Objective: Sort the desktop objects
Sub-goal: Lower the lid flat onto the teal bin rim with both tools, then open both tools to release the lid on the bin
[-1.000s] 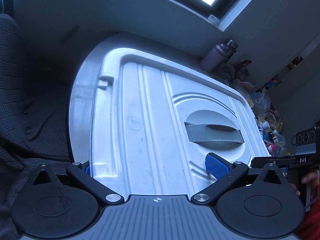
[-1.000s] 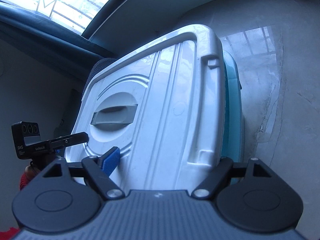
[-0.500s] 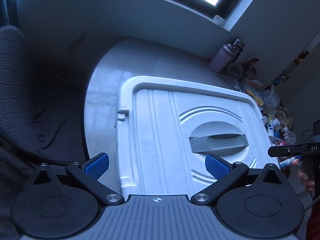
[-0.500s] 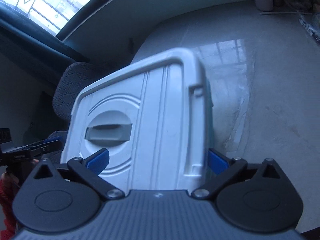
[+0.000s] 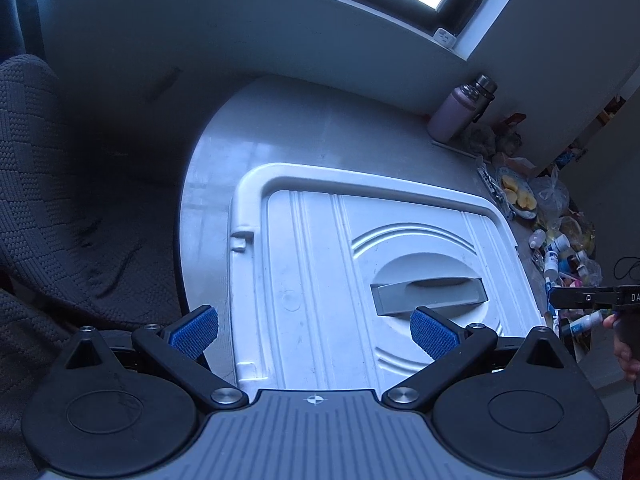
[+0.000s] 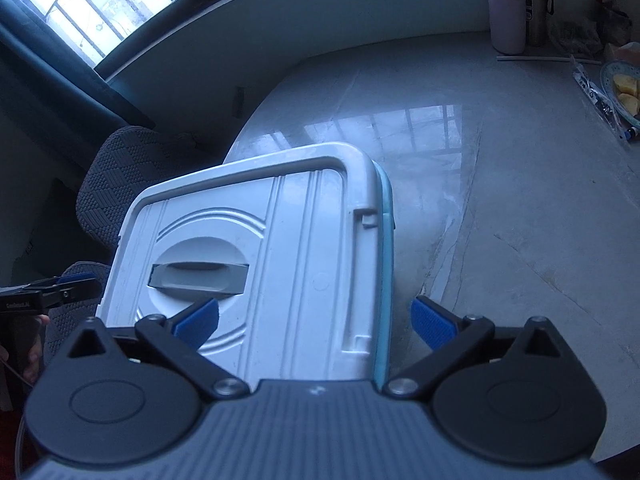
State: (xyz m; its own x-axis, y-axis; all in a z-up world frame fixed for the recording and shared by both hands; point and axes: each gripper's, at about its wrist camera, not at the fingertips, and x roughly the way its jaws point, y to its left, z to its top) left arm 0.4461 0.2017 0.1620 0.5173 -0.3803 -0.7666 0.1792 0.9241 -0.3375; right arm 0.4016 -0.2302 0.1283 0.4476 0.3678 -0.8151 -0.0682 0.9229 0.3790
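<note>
A storage box with a white lid (image 5: 320, 264) and a grey recessed handle (image 5: 430, 292) sits on the pale marble table. In the right wrist view the lid (image 6: 288, 248) shows a light blue body (image 6: 386, 264) beneath it. My left gripper (image 5: 314, 326) is open and empty above the lid's left near edge. My right gripper (image 6: 314, 320) is open and empty above the lid's right near edge, straddling its side. Each gripper shows at the edge of the other's view.
A pink flask (image 5: 460, 108) stands at the back of the table (image 6: 500, 168), with a steel flask beside it (image 6: 536, 4). A plate of food (image 5: 516, 192), bags and several small bottles (image 5: 560, 252) crowd the right side. A dark fabric chair (image 5: 60, 200) stands left.
Both grippers have pulled back and up from the box. Their jaws, which straddled the lid's sides, now stand clear, and more of the table shows.
</note>
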